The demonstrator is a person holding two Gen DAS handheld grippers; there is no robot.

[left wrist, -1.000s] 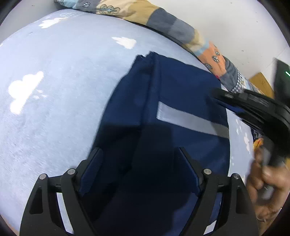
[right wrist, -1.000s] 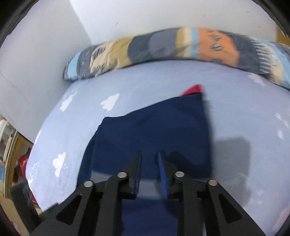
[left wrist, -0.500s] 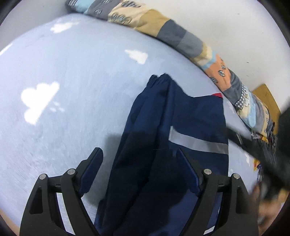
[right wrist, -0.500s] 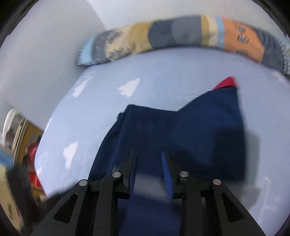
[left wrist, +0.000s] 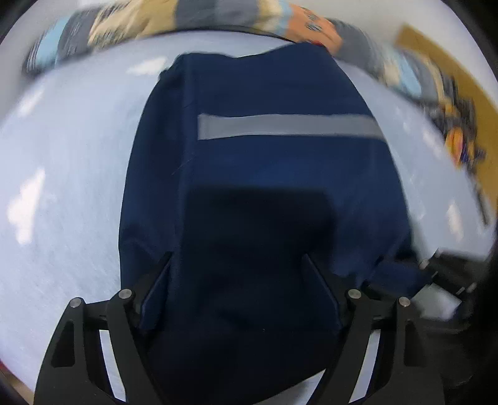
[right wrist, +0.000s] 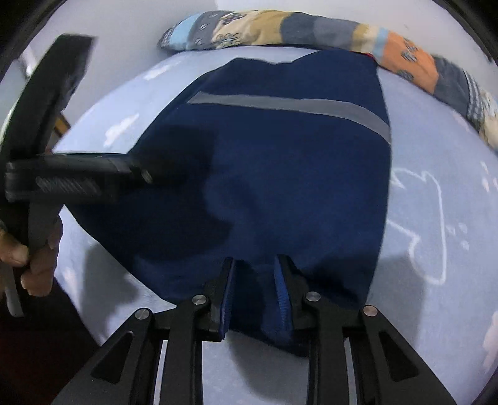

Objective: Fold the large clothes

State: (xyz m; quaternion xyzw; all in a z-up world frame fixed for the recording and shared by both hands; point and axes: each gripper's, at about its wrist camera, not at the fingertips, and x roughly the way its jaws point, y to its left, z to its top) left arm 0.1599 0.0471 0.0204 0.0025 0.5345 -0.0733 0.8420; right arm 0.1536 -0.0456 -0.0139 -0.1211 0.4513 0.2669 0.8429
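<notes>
Two claws are working over one dark blue garment (right wrist: 280, 174), which is lying folded on the pale blue bed sheet (right wrist: 435, 193) with its white cloud print. Taking the garment as my landmark: its grey reflective stripe (right wrist: 289, 106) is running across its far half, and beyond its far edge the patchwork bolster (right wrist: 311, 28) is curving along the white wall.

I am holding the left claw (left wrist: 236, 280) spread wide, its fingers (left wrist: 155, 296) standing on either side of the garment's near part, with the cloth passing between them and a dark shadow falling on it there; I am not seeing the pads pressing on anything. In the right wrist view that same tool is reaching in from the garment's left side, with a hand (right wrist: 34, 255) gripping its handle.

My right claw (right wrist: 255, 280) is sitting at the garment's near hem, and its jaws are closing, with a bunched ridge of the blue fabric lying between the blue pads; a narrow gap is still showing on each side of that ridge, so I am not calling it pinched.

Beside the garment's right edge, an outlined cloud figure is showing on the sheet.
</notes>
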